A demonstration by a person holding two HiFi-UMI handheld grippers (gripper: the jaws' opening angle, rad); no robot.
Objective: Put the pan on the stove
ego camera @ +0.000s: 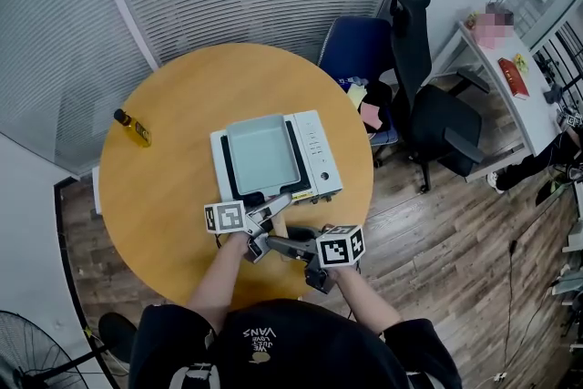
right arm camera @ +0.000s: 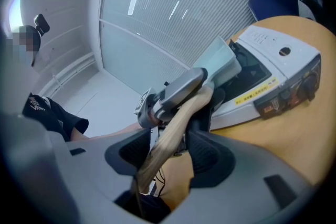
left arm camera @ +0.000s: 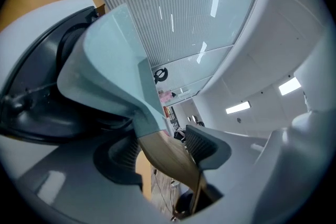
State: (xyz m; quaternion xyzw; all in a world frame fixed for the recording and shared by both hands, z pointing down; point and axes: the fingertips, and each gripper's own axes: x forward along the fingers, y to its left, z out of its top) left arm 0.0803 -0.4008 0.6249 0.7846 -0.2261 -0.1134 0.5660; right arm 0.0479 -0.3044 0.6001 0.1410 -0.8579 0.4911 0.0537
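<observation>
A pale blue-green square pan (ego camera: 260, 155) sits on the white tabletop stove (ego camera: 321, 161) in the head view. Its wooden handle (ego camera: 278, 223) points toward me. My left gripper (ego camera: 267, 221) straddles the handle near the pan. In the left gripper view the handle (left arm camera: 168, 157) lies along one pad, with a gap to the other, so the left gripper (left arm camera: 163, 153) is open. My right gripper (ego camera: 278, 244) takes in the handle's end. The right gripper (right arm camera: 176, 157) is open too, with the handle (right arm camera: 173, 128) off-centre against one pad and table showing beside it.
The stove stands mid-right on a round wooden table (ego camera: 164, 187). A small yellow bottle (ego camera: 133, 128) lies near the table's left edge. A blue chair (ego camera: 355, 50) and a black office chair (ego camera: 433, 118) stand behind the table at the right. A fan (ego camera: 23, 351) is at the lower left.
</observation>
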